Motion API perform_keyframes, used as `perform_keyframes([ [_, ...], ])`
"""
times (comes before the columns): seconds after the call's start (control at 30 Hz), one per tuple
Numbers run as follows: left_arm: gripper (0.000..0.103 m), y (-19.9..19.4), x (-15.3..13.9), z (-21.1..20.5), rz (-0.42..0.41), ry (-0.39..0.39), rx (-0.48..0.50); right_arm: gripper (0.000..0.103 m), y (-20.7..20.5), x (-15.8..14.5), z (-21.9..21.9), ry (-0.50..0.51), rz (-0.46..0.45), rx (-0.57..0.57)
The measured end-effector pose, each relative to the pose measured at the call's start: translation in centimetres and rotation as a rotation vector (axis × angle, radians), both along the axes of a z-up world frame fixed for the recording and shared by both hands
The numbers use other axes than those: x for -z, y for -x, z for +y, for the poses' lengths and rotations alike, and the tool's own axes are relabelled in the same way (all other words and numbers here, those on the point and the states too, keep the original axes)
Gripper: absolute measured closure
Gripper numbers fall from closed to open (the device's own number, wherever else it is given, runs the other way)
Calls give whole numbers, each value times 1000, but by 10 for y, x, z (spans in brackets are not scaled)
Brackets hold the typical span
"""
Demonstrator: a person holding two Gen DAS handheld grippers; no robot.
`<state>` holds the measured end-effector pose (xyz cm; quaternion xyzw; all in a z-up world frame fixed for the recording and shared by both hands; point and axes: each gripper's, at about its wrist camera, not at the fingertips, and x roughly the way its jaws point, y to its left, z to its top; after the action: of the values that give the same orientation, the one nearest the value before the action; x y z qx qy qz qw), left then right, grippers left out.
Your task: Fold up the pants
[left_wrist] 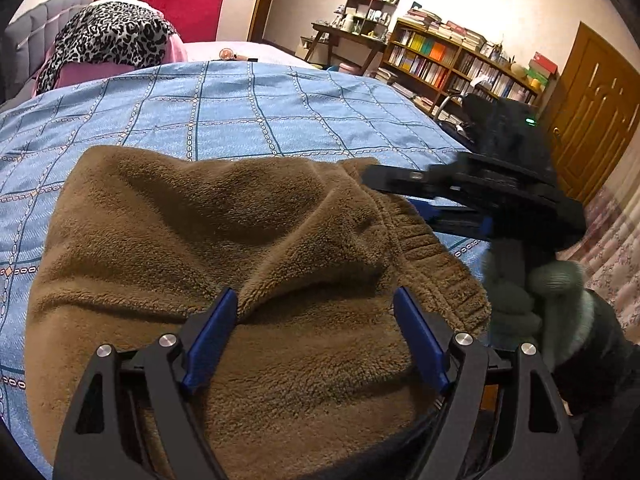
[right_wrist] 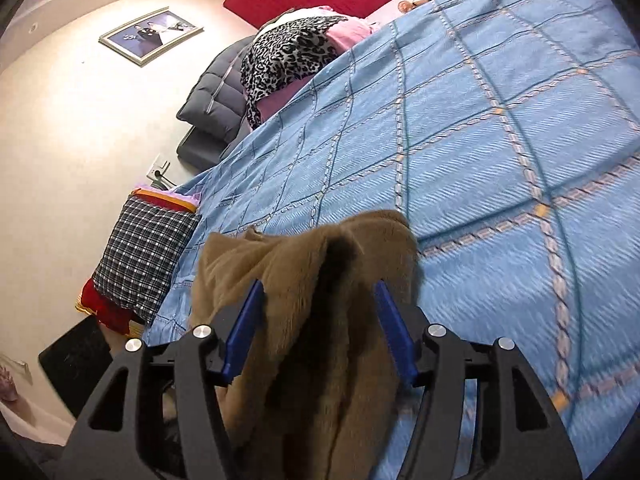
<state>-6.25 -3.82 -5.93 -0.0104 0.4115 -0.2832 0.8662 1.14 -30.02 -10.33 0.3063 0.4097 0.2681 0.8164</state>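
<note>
Left gripper point(left_wrist: 316, 336) and right gripper point(right_wrist: 320, 328): jaws apart over the brown fleece pants point(left_wrist: 224, 240), nothing clamped. Slippage of the bunched fold on the bedspread point(left_wrist: 240, 112) is judged likely (thick pile, no hold).

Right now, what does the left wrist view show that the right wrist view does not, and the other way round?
Only the left wrist view: the bookshelf, the wooden door, the gloved hand holding the right gripper, and the ribbed waistband. Only the right wrist view: the framed photo, the checked pillow, the grey padded jacket. Both: the brown fleece pants on the blue bedspread, the leopard-print cloth, and open blue-padded jaws with fleece between them.
</note>
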Motion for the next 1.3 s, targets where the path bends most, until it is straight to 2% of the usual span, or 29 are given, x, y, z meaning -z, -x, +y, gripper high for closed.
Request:
perform_keyframes([
  [0.03, 24, 0, 0, -1, -1, -1, -1, 59, -2, -1, 3, 1, -9, -10],
  [0.07, 24, -1, -1, -1, -3, -3, -3, 79, -3, -5, 7, 25, -16, -20],
  [0.1, 24, -1, -2, -3, -7, -6, -5, 86, -4, -8, 8, 39, -28, -20],
  [0.2, 24, -2, -7, -8, -22, -2, -5, 88, 1, -31, 7, 78, -91, 12],
  [0.33, 24, -2, -13, -22, -65, -4, 8, 89, 2, -45, -3, 106, -129, 60],
  [0.43, 24, -8, -5, -35, -90, -59, 21, 89, -8, -22, -3, 147, -76, 65],
  [0.5, 22, -13, 4, -39, -74, -70, 20, 88, -13, -2, -3, 171, -36, 73],
  [0.63, 20, -17, 18, -42, -68, -78, 29, 81, -9, 5, -7, 173, -24, 92],
  [0.77, 20, -16, 14, -39, -80, -77, 23, 73, 8, -24, -3, 273, -123, 129],
  [0.87, 20, -13, 4, -32, -89, -57, 23, 61, 24, -45, 4, 310, -208, 139],
  [0.97, 19, -8, -11, -18, -110, -35, 22, 59, 37, -59, 23, 319, -269, 80],
  [1.07, 18, -2, -27, 2, -128, -17, -2, 59, 43, -61, 40, 315, -290, 2],
  [1.2, 18, -3, -37, 37, -124, -6, -87, 59, 50, -54, 63, 347, -296, -87],
  [1.3, 18, -11, -30, 65, -92, -5, -171, 59, 54, -41, 71, 394, -277, -132],
])
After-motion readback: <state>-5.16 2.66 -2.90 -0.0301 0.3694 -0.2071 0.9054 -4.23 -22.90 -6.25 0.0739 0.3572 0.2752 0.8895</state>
